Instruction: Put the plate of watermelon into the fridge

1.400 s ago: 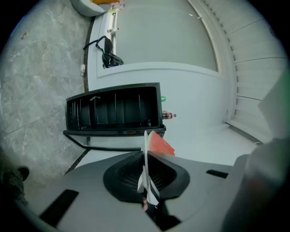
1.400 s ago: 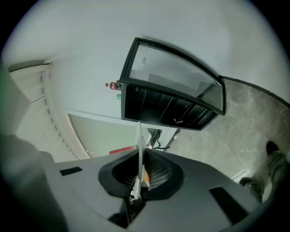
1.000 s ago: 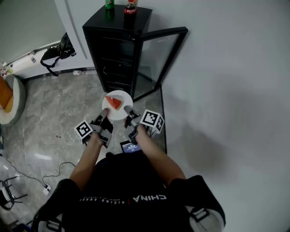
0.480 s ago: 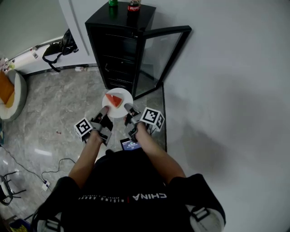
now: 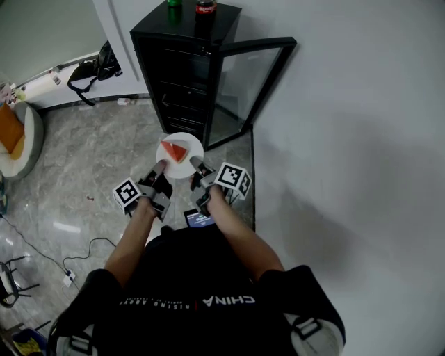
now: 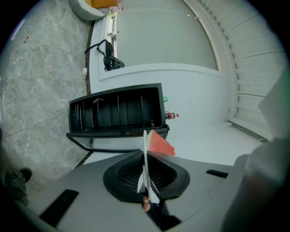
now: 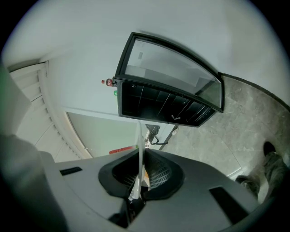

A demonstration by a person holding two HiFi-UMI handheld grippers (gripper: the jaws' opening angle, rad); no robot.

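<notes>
A white plate [image 5: 182,158] with a red watermelon wedge [image 5: 174,150] is held level in front of me, above the grey floor. My left gripper [image 5: 158,170] is shut on the plate's left rim and my right gripper [image 5: 195,167] on its right rim. In the left gripper view the plate [image 6: 145,167] shows edge-on between the jaws, with the wedge [image 6: 159,142] to its right. The right gripper view also has the plate [image 7: 139,154] edge-on in the jaws. A short way ahead stands the black fridge [image 5: 182,69], its glass door [image 5: 254,76] swung open to the right over dark shelves.
Two bottles, one green [image 5: 174,3] and one cola [image 5: 204,7], stand on the fridge top. A white wall [image 5: 348,139] runs close along the right. A black bag [image 5: 87,73] lies by the far wall, a round seat [image 5: 17,135] at left, a cable [image 5: 83,254] on the floor.
The plate and both grippers have come a little closer to the fridge, which now sits slightly higher and nearer in the head view. Both grips are unchanged.
</notes>
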